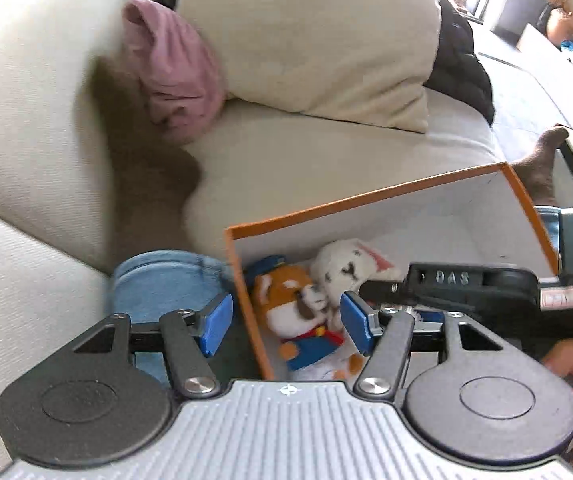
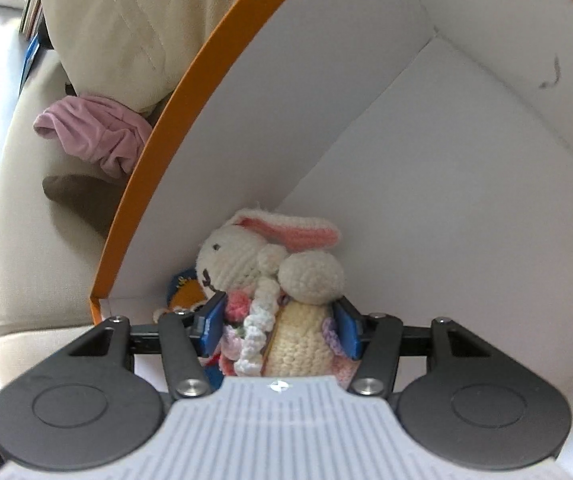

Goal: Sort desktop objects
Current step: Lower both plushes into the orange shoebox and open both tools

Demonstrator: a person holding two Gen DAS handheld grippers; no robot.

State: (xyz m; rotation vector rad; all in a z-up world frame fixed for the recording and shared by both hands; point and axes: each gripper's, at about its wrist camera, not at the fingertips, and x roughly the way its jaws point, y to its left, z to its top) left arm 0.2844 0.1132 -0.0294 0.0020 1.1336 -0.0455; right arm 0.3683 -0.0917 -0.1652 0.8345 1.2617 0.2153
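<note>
An orange-rimmed white box (image 1: 366, 198) sits on a cream sofa. Inside lie an orange-and-white plush in blue clothes (image 1: 290, 312) and a crocheted white bunny (image 1: 346, 268). My left gripper (image 1: 286, 320) is open and empty, straddling the box's left wall. My right gripper (image 2: 280, 326) is inside the box (image 2: 190, 92) with its blue pads on both sides of the bunny's body (image 2: 286, 300). The plush (image 2: 184, 292) peeks out behind the bunny. The right gripper also shows in the left wrist view (image 1: 382, 288), reaching in from the right.
A pink cloth (image 1: 174, 76) lies against cream cushions (image 1: 310, 32) behind the box; it also shows in the right wrist view (image 2: 94, 132). A denim-clad leg (image 1: 162, 284) is left of the box. A dark jacket (image 1: 458, 52) lies at the back right.
</note>
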